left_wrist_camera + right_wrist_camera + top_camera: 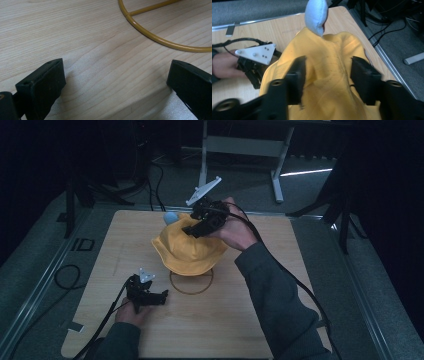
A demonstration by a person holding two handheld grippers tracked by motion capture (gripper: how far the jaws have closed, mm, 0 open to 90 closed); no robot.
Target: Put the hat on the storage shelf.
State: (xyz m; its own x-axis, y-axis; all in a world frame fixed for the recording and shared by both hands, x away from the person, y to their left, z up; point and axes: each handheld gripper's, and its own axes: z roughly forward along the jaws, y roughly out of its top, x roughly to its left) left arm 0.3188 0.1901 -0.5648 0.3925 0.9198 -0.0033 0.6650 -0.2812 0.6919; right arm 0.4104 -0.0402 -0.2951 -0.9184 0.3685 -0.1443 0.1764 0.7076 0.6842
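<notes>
Pale wooden table [82,37] with fine matt grain; glossy yellow metal-looking ring [160,40] lying on it. Soft matt yellow cloth [329,75], finely woven, beneath a fuzzy pale blue ball [316,15]. Matt black plastic-looking fingers [42,85] on left gripper [117,87].

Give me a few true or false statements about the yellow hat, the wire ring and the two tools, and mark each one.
1. The right tool is at the yellow hat. True.
2. The left tool is clamped shut. False: its jaws stand wide apart over bare wood.
3. The hat sits above a yellow wire ring. True.
4. The pompom is red. False: it is pale blue.
</notes>
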